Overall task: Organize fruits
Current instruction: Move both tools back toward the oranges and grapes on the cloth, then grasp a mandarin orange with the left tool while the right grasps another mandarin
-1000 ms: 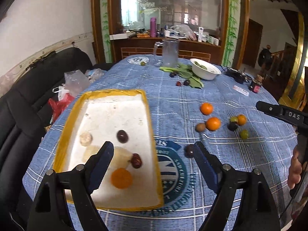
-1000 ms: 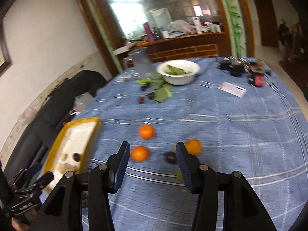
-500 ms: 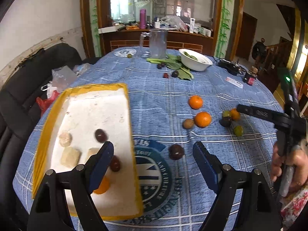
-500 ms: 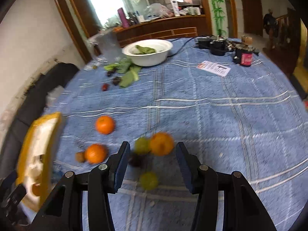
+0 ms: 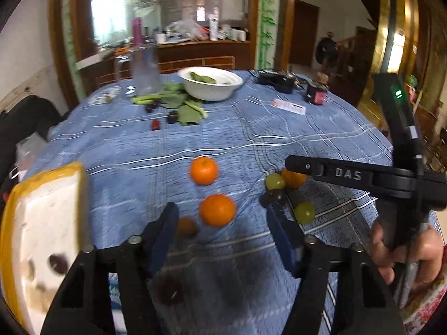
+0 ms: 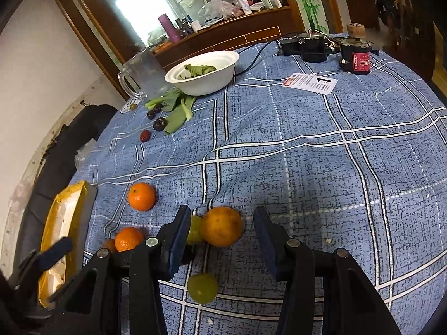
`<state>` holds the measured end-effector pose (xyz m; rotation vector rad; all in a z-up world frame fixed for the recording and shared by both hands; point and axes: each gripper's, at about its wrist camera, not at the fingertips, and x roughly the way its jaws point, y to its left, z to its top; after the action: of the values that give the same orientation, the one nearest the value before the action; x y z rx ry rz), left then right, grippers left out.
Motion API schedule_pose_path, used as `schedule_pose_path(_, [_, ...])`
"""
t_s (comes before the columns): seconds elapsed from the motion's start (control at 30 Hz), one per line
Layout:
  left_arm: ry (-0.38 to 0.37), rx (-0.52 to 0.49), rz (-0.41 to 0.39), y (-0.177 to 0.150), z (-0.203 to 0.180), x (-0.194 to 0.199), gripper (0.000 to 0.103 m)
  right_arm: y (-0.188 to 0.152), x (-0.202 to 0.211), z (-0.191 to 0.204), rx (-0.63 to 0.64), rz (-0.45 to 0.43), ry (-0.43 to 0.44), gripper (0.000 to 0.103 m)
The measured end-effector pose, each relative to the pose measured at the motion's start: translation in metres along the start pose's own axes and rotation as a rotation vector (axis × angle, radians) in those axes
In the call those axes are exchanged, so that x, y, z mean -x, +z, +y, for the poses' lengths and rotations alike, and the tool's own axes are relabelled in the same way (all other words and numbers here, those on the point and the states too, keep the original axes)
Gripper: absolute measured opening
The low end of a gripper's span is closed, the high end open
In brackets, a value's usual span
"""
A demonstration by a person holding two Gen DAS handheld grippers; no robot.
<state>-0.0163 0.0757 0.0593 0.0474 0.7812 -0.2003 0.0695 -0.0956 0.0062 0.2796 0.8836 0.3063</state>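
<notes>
Right gripper (image 6: 220,234) closing around orange (image 6: 222,226), pads not touching yet; grape (image 6: 194,230) beside it could get bumped, rolling. Left gripper (image 5: 220,231) closing, empty, near another orange (image 5: 218,210).

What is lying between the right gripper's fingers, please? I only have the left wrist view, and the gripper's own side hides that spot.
Observer: An orange lies between the right gripper's fingers. Bare tablecloth shows between it and the right-hand finger.
Operator: Thank you. Is anything crowding that orange on the other side?
Observer: Yes, a green grape sits between the orange and the left-hand finger, partly hidden behind that finger.
</notes>
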Motion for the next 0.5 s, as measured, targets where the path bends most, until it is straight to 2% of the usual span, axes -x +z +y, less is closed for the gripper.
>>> schedule_pose_path(0.2, [-0.052,0.044,0.043,0.001,0.013,-0.031,0.06,0.0,-0.001,0.0,-0.001,0.005,0.014,0.048])
schedule_pose_path(0.3, [-0.067,0.052,0.064,-0.004,0.016,-0.04,0.054,-0.001,-0.006,0.004,0.017,0.021,-0.006,0.044])
schedule_pose_path(0.33, [-0.072,0.052,0.072,-0.005,0.016,-0.043,0.044,-0.002,-0.008,0.006,0.032,0.027,-0.026,0.042])
schedule_pose_path(0.37, [-0.068,0.044,0.068,-0.005,0.015,-0.044,0.039,-0.003,-0.009,0.007,0.04,0.03,-0.036,0.039])
schedule_pose_path(0.5, [-0.056,0.033,0.064,-0.006,0.013,-0.047,0.039,-0.006,-0.012,0.013,0.083,0.017,-0.071,0.039])
